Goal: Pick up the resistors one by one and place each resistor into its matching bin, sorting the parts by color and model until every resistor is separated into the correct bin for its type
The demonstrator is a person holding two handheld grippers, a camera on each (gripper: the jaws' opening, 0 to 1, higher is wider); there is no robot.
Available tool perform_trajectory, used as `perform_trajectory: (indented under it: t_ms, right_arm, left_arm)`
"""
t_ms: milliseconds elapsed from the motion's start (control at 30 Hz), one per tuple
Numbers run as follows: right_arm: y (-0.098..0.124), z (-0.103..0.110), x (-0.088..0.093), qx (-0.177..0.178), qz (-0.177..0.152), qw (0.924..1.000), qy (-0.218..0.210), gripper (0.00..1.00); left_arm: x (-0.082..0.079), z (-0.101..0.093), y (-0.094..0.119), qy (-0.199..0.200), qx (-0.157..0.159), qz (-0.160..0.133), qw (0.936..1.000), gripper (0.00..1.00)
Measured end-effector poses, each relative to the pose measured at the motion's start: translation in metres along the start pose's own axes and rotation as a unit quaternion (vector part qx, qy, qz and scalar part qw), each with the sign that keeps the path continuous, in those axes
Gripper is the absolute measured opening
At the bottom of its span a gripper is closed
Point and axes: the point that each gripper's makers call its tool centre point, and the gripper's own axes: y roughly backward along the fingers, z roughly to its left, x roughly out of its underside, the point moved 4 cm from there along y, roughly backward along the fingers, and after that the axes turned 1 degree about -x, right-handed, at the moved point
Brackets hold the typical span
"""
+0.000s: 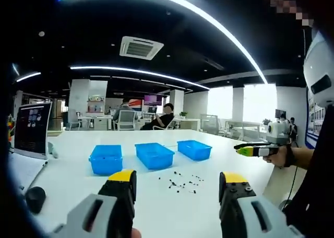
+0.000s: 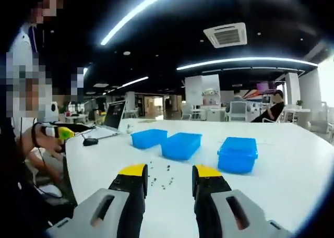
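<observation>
I hold my left gripper (image 1: 177,183) wide and my right gripper (image 2: 167,178) narrower, both holding nothing, above small dark scattered resistors (image 1: 182,182) before three blue plastic bins (image 1: 154,155).

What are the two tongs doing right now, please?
Left tongs: open, holding nothing, above the table.
Right tongs: open, holding nothing.
</observation>
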Motion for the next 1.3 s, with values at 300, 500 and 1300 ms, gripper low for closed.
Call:
perform_trajectory:
  t_ms: [300,500,1300]
  right_arm:
    - [-0.033,-0.005,-0.001,-0.039,0.036,0.9982,-0.028,0.33]
    - [-0.069,-0.006,0.0,-0.089,0.091,0.9912,-0.035,0.31]
    - [-0.197,0.001,0.052,-0.188,0.388,0.9001,0.062,0.25]
  left_arm:
    - [0.003,0.002,0.001,-0.008,-0.009,0.007,0.9999,0.65]
    - [0.012,0.012,0.01,-0.011,-0.033,0.017,0.9993,0.65]
    - [0.029,0.032,0.027,0.003,-0.072,0.026,0.9971,0.64]
